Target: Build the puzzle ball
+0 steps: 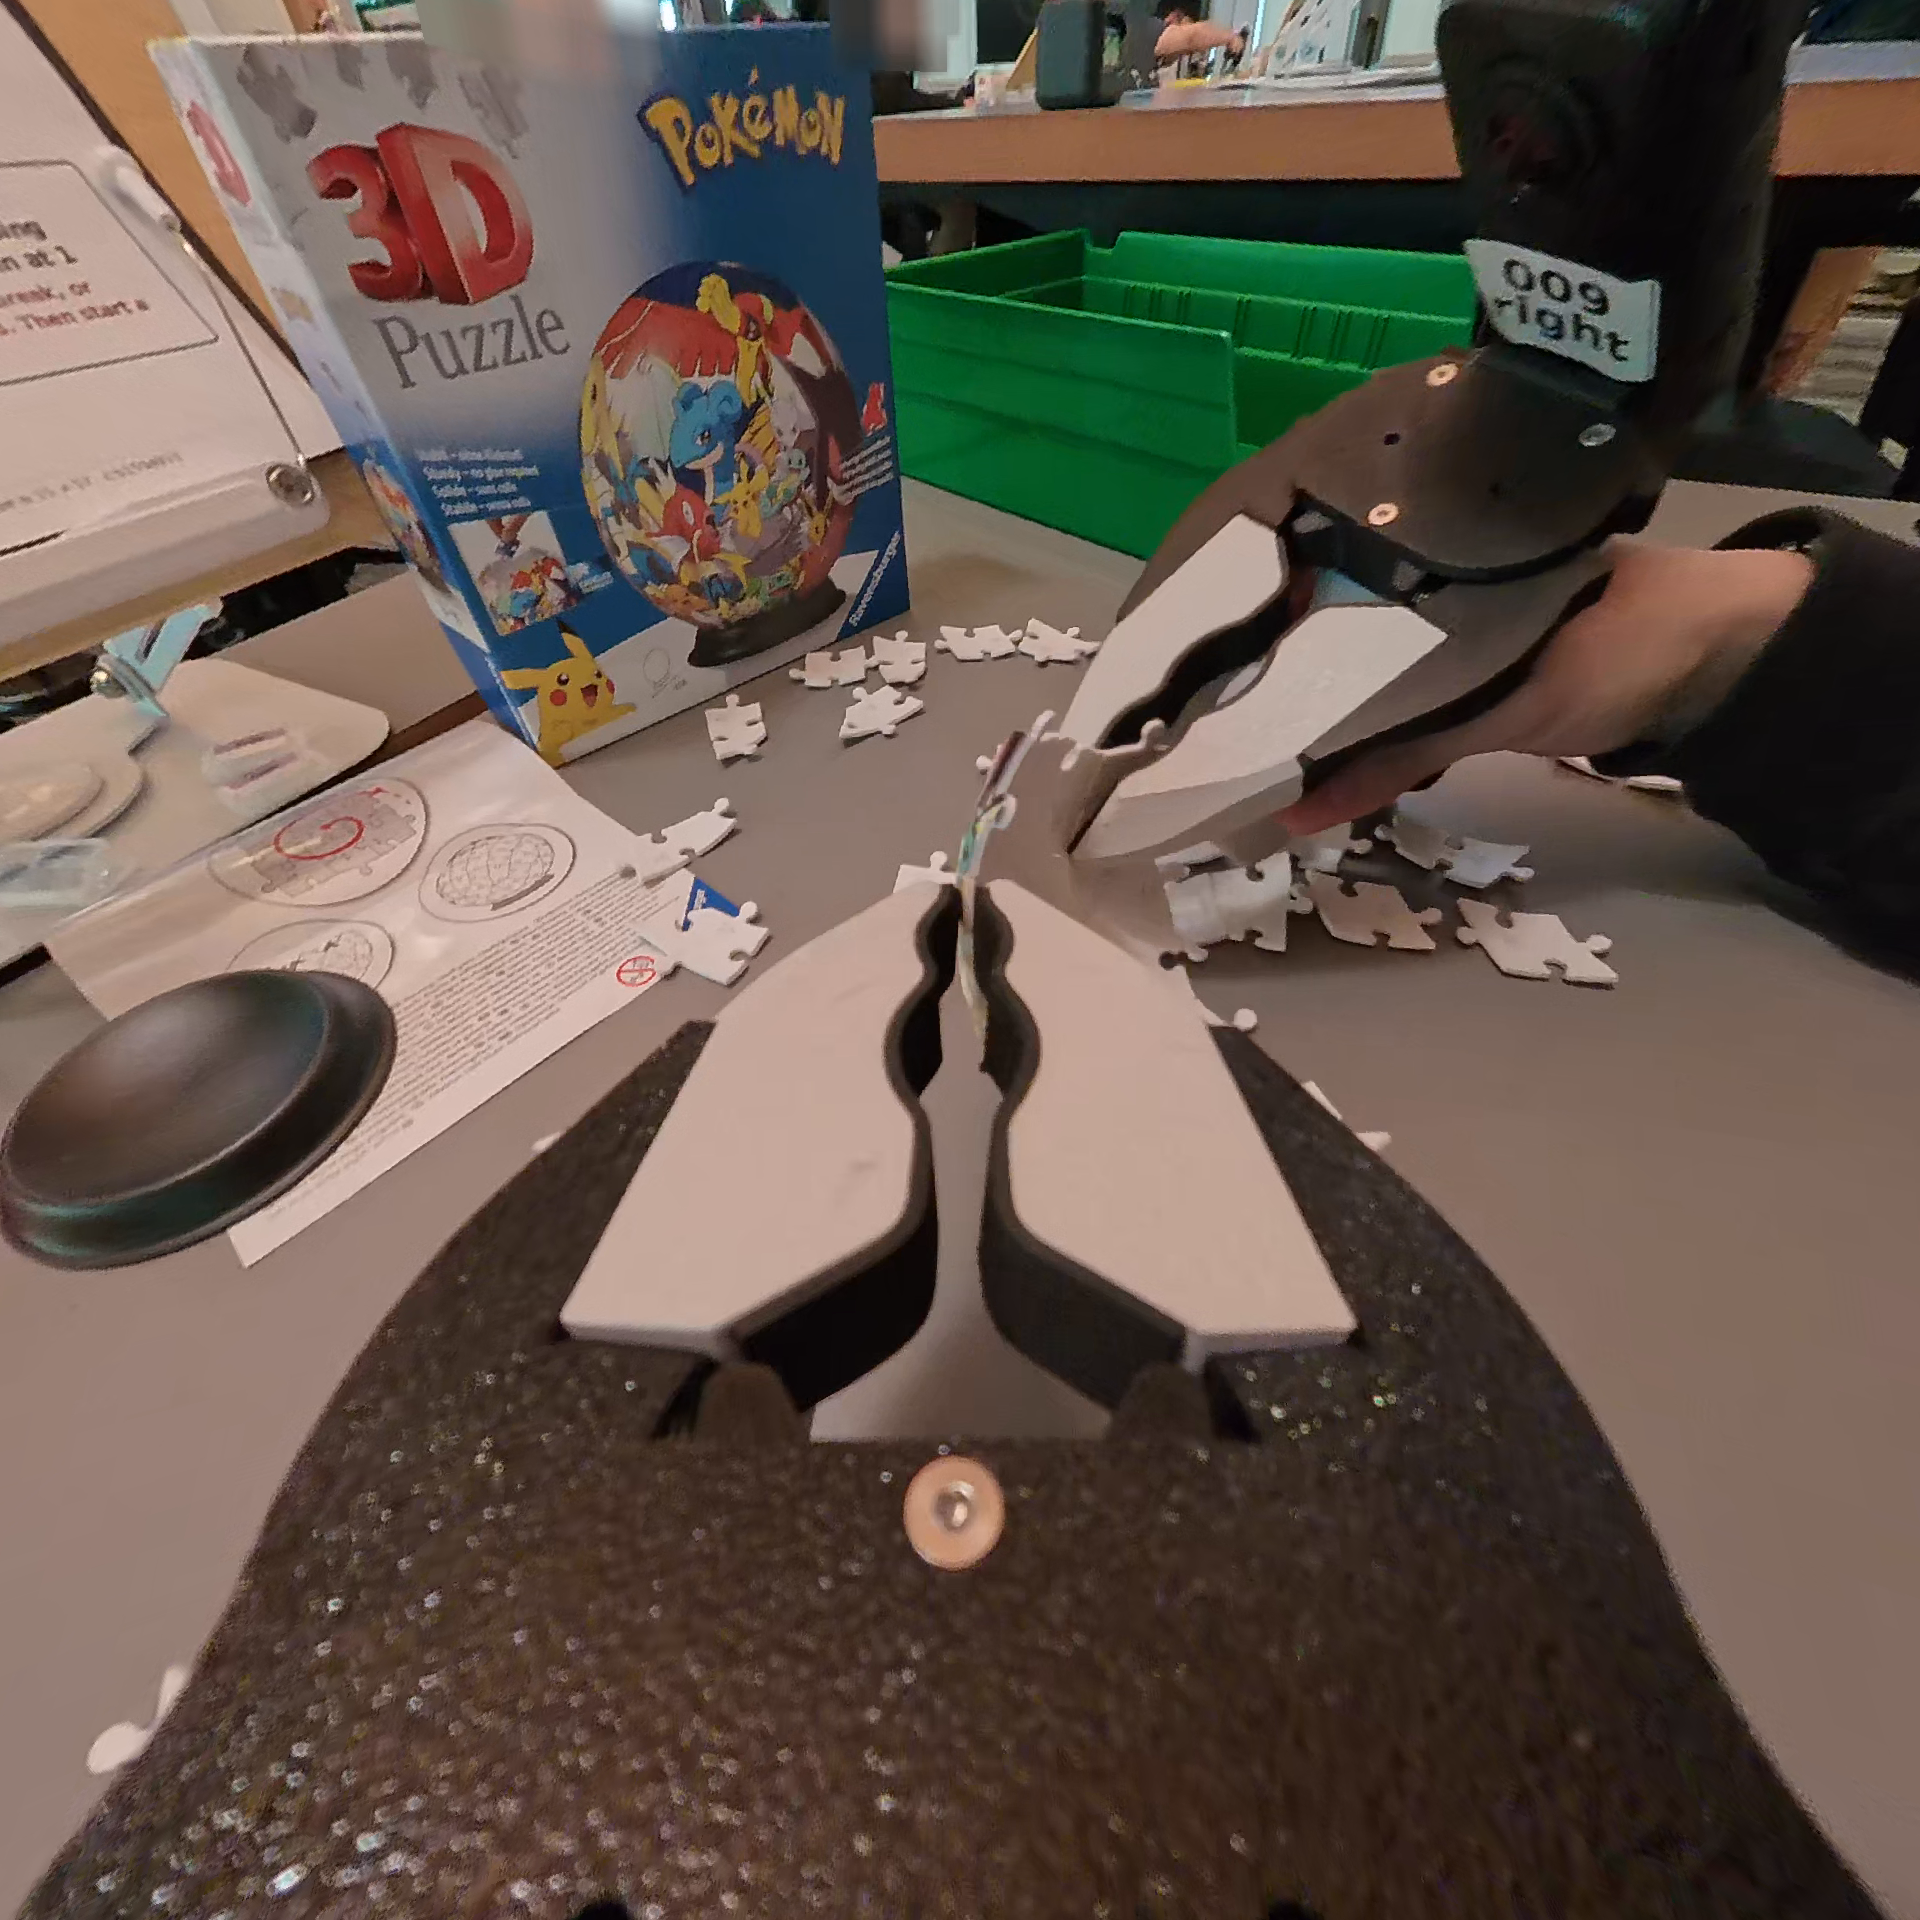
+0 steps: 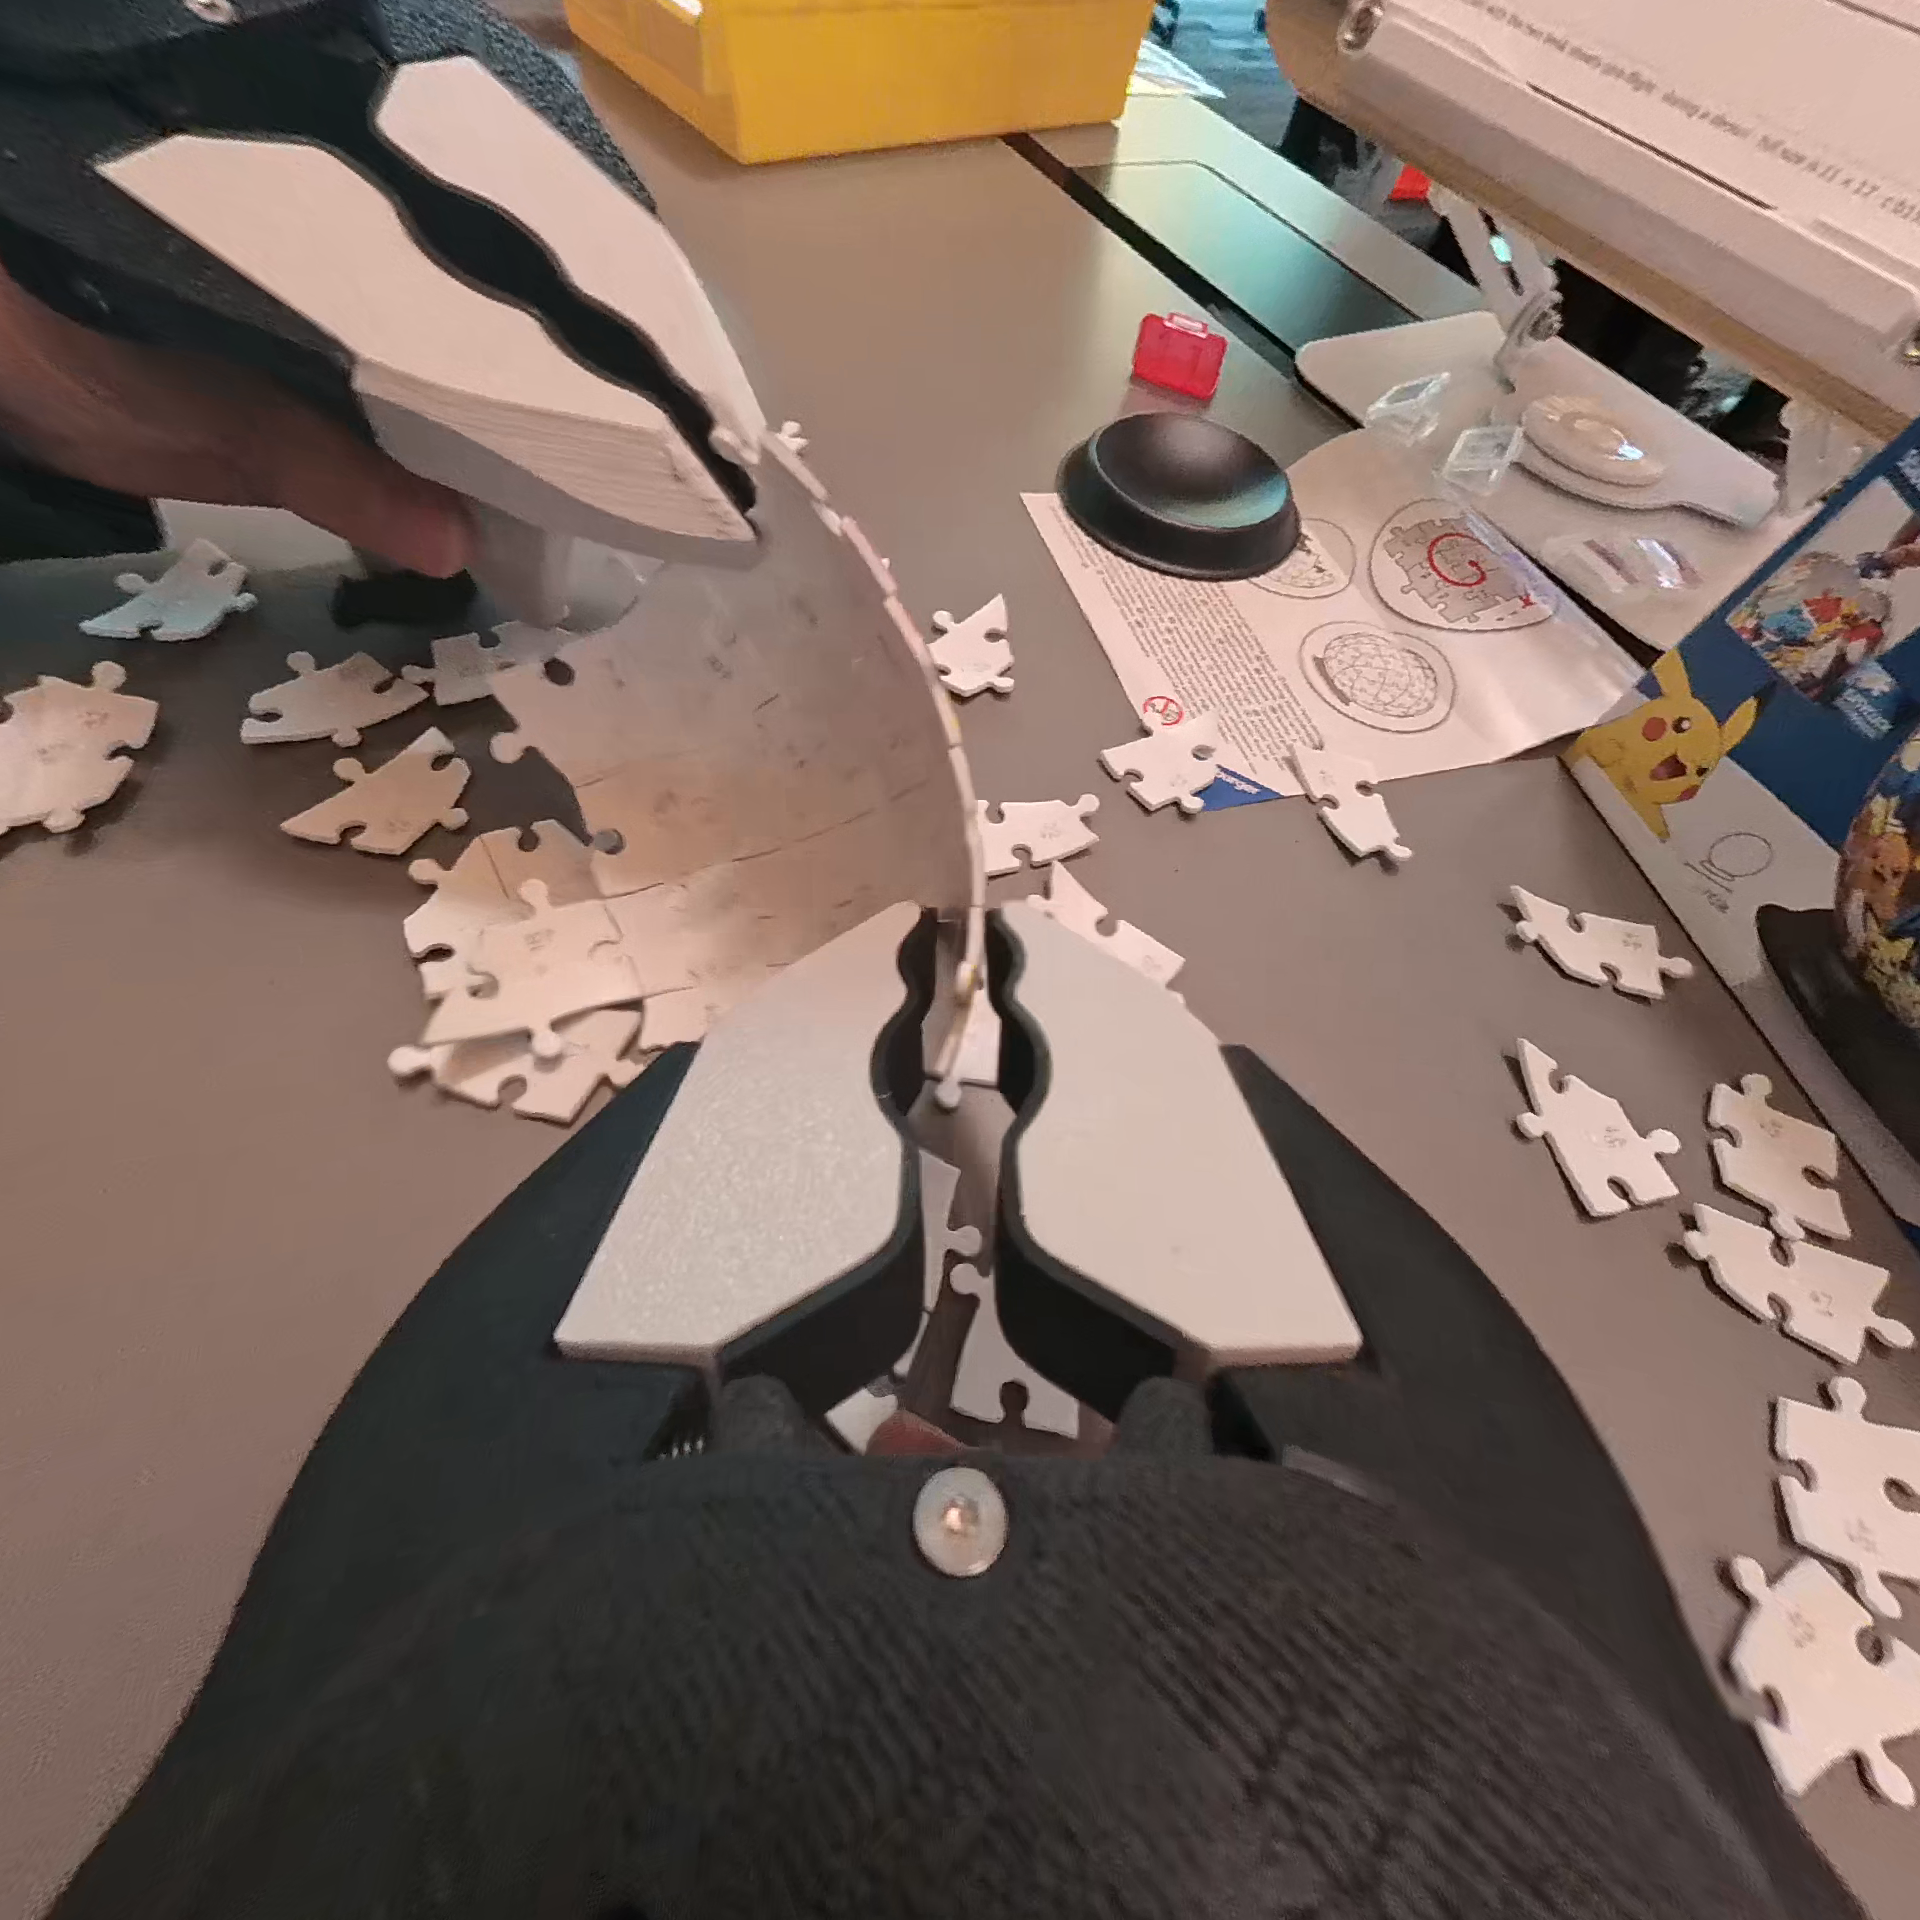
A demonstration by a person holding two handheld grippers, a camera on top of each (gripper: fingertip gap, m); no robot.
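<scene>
A curved shell of joined puzzle pieces (image 2: 748, 748), white on its inner side, is held up off the grey table between both grippers. My right gripper (image 2: 961, 935) is shut on the shell's near edge, with the thin edge pinched between its pads. My left gripper (image 1: 971, 914) is shut on the other end of the shell (image 1: 1023, 831), whose printed side shows edge-on. In the right wrist view the left gripper (image 2: 743, 488) bites the shell's top edge at upper left. In the left wrist view the right gripper (image 1: 1075, 831) grips it from the right, with a hand behind.
Loose white puzzle pieces (image 1: 1382, 904) lie scattered on the table (image 1: 1558, 1195), more of them (image 2: 1600, 1143) to the right. A blue puzzle box (image 1: 623, 416), an instruction sheet (image 1: 468, 935) and a black round stand (image 1: 187, 1101) lie to the left. A green bin (image 1: 1091, 364) stands behind, a yellow bin (image 2: 862, 62) farther off.
</scene>
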